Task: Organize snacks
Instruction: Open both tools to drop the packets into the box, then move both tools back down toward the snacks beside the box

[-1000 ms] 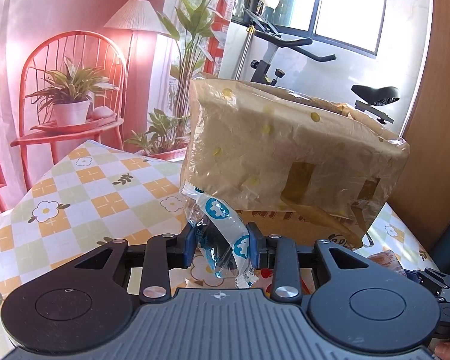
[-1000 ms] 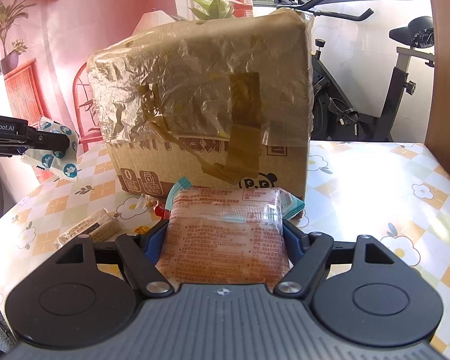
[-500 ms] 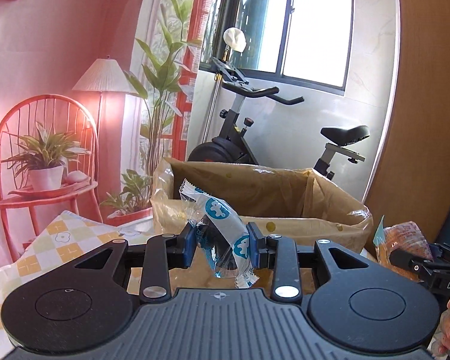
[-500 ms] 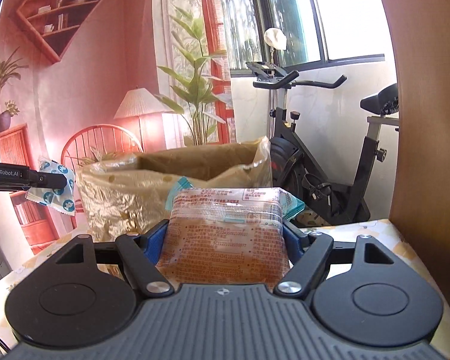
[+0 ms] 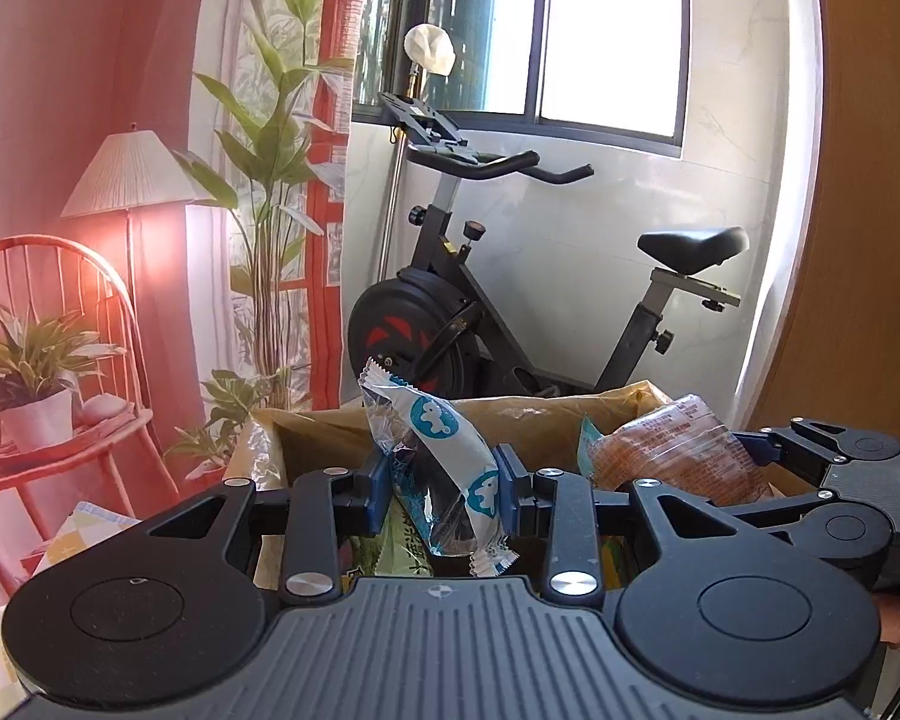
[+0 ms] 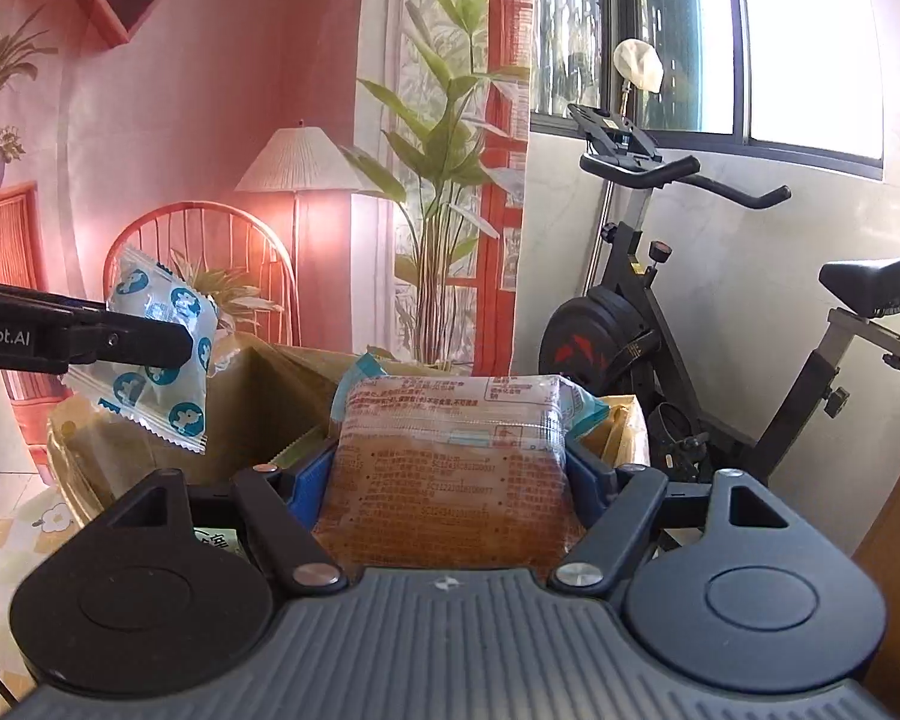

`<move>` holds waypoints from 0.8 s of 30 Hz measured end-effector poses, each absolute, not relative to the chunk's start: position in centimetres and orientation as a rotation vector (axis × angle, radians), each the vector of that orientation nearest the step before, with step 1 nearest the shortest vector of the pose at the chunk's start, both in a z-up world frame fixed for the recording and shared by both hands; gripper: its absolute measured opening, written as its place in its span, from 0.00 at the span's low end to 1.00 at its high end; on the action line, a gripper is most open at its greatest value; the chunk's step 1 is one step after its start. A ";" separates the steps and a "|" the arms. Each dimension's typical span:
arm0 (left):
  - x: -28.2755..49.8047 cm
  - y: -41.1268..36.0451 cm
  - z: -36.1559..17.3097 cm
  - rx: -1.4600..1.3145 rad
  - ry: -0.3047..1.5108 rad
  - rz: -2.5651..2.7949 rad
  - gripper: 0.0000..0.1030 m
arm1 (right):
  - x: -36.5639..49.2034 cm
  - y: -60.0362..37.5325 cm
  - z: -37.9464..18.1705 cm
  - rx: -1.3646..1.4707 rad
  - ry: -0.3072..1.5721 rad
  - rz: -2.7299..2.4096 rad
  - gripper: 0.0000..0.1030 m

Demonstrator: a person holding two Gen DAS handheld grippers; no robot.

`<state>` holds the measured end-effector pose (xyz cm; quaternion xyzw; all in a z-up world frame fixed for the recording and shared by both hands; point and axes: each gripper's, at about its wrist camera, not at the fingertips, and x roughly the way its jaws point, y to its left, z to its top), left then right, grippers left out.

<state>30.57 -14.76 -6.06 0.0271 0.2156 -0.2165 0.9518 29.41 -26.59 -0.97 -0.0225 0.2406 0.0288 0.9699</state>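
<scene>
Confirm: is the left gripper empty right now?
No, the left gripper is clamped on a white snack packet with blue circles above the open cardboard box.

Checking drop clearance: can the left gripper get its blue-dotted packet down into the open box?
Probably yes: the left gripper holds the blue-dotted packet over the open box; the right gripper sits alongside.

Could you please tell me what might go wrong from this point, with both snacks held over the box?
1. The left tongs grip the blue-dotted white wrapper across loose film, so it could slip early.
2. The right tongs with the orange-brown packet sit close by; they might bump over the tape-wrapped cardboard box.
</scene>
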 end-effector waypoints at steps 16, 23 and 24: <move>30.0 -12.1 -5.6 0.044 0.492 -0.410 0.64 | 27.2 -28.2 0.0 0.039 0.483 0.072 0.86; 26.8 -7.4 -4.3 0.023 0.518 -0.372 0.64 | 23.8 -27.8 0.7 0.087 0.467 0.110 0.86; 26.1 -6.7 -4.2 0.025 0.518 -0.357 0.64 | 23.3 -27.6 0.7 0.099 0.465 0.114 0.86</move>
